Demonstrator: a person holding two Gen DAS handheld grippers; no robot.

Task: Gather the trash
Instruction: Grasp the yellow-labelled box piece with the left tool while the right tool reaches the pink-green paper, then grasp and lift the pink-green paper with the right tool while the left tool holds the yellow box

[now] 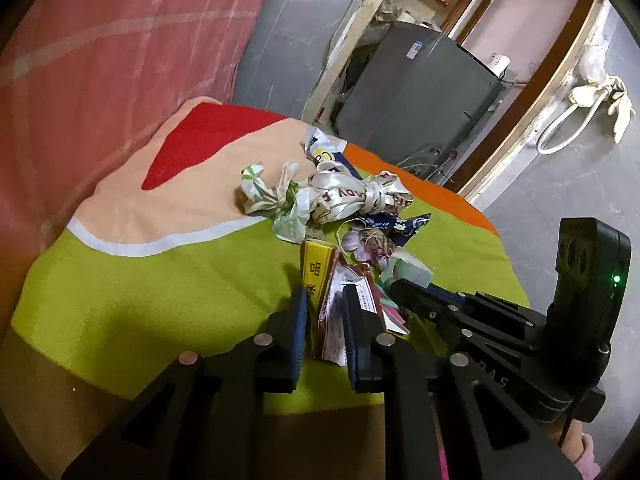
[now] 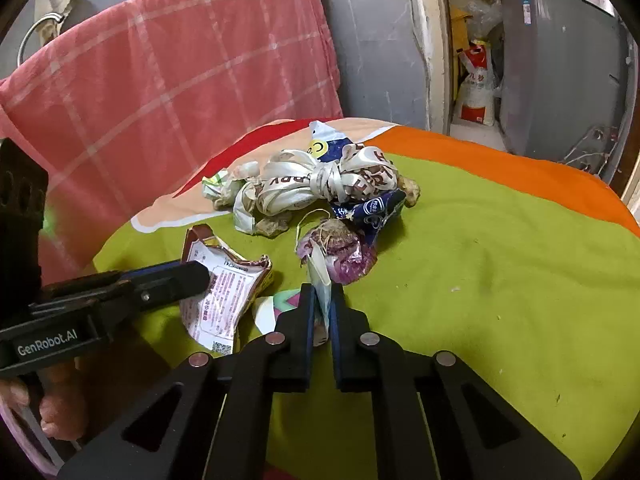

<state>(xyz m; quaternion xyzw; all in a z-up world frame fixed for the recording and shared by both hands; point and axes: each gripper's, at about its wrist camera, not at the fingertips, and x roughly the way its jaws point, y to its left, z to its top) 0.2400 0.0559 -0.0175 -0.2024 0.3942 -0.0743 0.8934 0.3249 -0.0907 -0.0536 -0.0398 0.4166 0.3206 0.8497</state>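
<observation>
Trash lies heaped on a green blanket [image 2: 480, 264], and both tools are already clamped on pieces of it. Left gripper [image 1: 323, 304] pinches a torn red-and-white wrapper [image 1: 334, 320]; right gripper [image 2: 322, 300] has its jaws pressed together on a thin pale-blue scrap [image 2: 322, 280]. Just beyond sit a purple crumpled wrapper [image 2: 340, 248] and a knotted white ribbon bundle [image 2: 320, 184]. Behind hangs pink checked cloth [image 2: 180, 80].

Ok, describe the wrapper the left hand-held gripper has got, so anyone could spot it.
On the lime-green blanket, nearest the trash pile's left edge, lies a flattened snack wrapper. The left hand-held gripper pinches it. Only it has a white back of small print and a QR code.
</observation>
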